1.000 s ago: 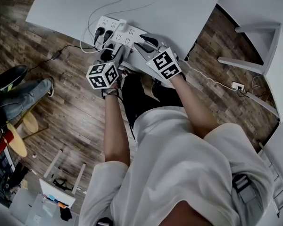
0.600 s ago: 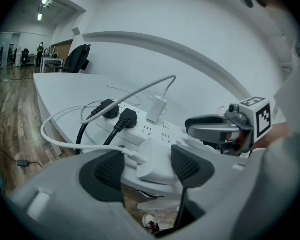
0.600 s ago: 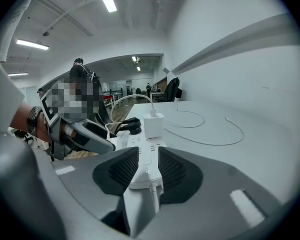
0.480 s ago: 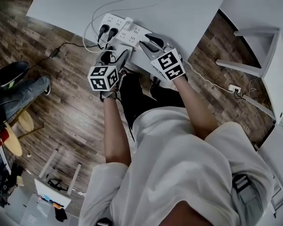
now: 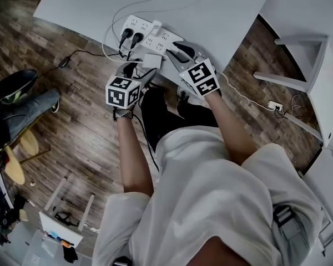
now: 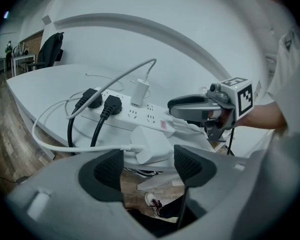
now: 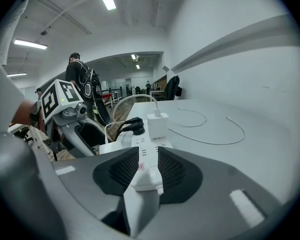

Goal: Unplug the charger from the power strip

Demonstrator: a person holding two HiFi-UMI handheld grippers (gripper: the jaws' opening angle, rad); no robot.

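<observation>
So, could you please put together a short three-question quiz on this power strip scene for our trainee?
1. True or false: the right gripper is clamped on the end of the power strip.
2. How many black plugs sit in the power strip? A) one B) two C) four
3. Which gripper has the loose white charger between its jaws?

Key:
1. True.
2. B.
3. The left gripper. Its jaws are opening and the pads stand clear of the charger.
</observation>
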